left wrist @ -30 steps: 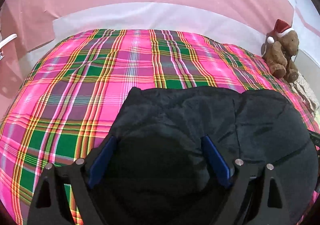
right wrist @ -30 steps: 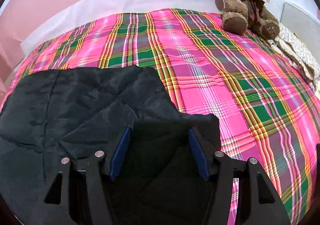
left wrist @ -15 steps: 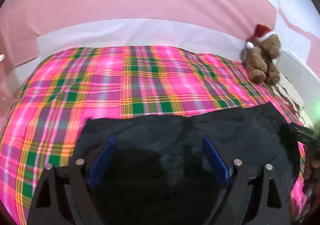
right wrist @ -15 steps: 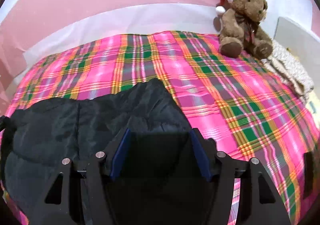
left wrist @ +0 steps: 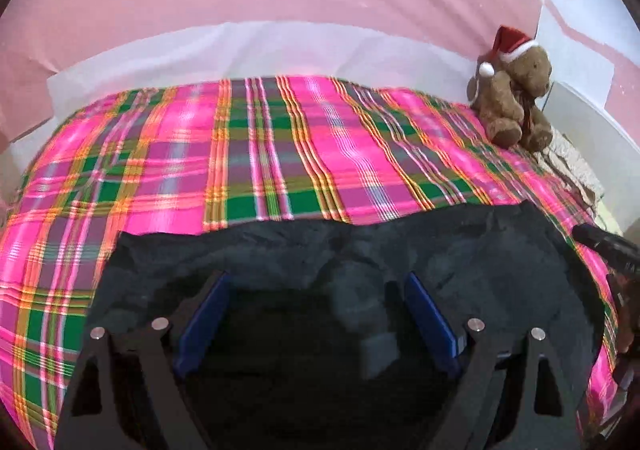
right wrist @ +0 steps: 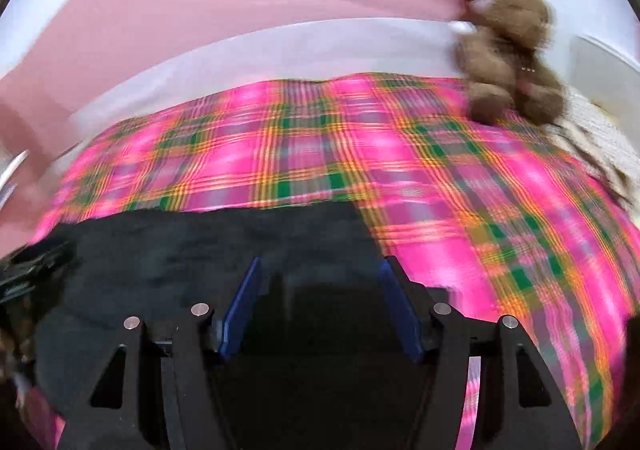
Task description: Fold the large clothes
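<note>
Left wrist view takes in one wide bed under a pink, green and orange plaid blanket, backed by a pink wall with a white band along its foot. One dark, near-black padded garment lies across the near part of that blanket, its far edge running roughly straight from side to side; in the right wrist view the same garment fills the lower left, though that picture is smeared by motion. One brown plush teddy bear in a red and white Santa hat sits at the far right corner of the bed, well apart from the garment, just beside a pale knitted cloth.

No brand, label or writing can be read anywhere.

The left gripper has its blue-padded fingers spread wide over the dark fabric, clamping nothing. The right gripper likewise stands released, its two blue pads far apart above the garment's right end.
</note>
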Available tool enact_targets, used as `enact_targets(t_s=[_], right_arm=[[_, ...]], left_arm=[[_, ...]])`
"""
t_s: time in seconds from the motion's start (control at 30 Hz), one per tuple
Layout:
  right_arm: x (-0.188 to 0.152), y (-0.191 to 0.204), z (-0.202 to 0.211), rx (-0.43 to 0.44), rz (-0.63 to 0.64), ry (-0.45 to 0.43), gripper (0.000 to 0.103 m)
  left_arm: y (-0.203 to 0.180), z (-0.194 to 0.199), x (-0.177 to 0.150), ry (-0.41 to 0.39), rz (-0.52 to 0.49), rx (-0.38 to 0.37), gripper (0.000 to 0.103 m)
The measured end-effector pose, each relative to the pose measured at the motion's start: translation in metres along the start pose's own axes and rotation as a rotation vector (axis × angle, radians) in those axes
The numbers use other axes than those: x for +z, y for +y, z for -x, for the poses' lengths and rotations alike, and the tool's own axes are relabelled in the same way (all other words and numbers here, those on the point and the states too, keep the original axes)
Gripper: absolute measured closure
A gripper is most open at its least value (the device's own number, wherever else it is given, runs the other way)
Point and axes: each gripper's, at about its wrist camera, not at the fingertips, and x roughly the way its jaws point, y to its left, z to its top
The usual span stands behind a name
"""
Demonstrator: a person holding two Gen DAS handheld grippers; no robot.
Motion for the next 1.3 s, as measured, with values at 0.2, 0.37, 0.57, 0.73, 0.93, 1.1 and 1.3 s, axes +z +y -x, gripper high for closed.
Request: enact_targets(t_s=[0.2,0.37,0.57,0.73,0.93,1.1,1.3], right_arm=[[-0.001,0.041,-0.057,0.038,0.085,0.097,0.041],[-0.012,0.035,-0.085,0.035,0.062,0.132,0.039],[-0.015,0.031,-0.086,0.027,0.036,0.127,0.039],[-0.013,0.019,-0.036,0.002,0.030,0.024,0.039],[-0.038,-0.023,-0.033,-0.093,0.001,0.033,0.039],[-0.046,-0.028,-0.047,-0.091,-0.006,0.021,0.039],[-0.046,-0.025,-0.045,-0.111,0.000,0.020,0.039]], left_arm=[[0.035,-0.011,-0.003,0.038,0.017,0.083,0.013],[0.030,-0.040,-0.010,0.041,-0.013,0.111,0.013],[0.027,-0.048,-0.010,0.050,-0.017,0.130,0.012],[0.039,-0.003,-0.010,0.000,-0.010,0.081,0.013],[0.068,0.007,-0.028,-0.005,0.018,0.108,0.012],[0.072,-0.009,-0.032,-0.014,0.047,0.103,0.011],[0.066,-0.001,-0.030,-0.015,0.035,0.145,0.011]])
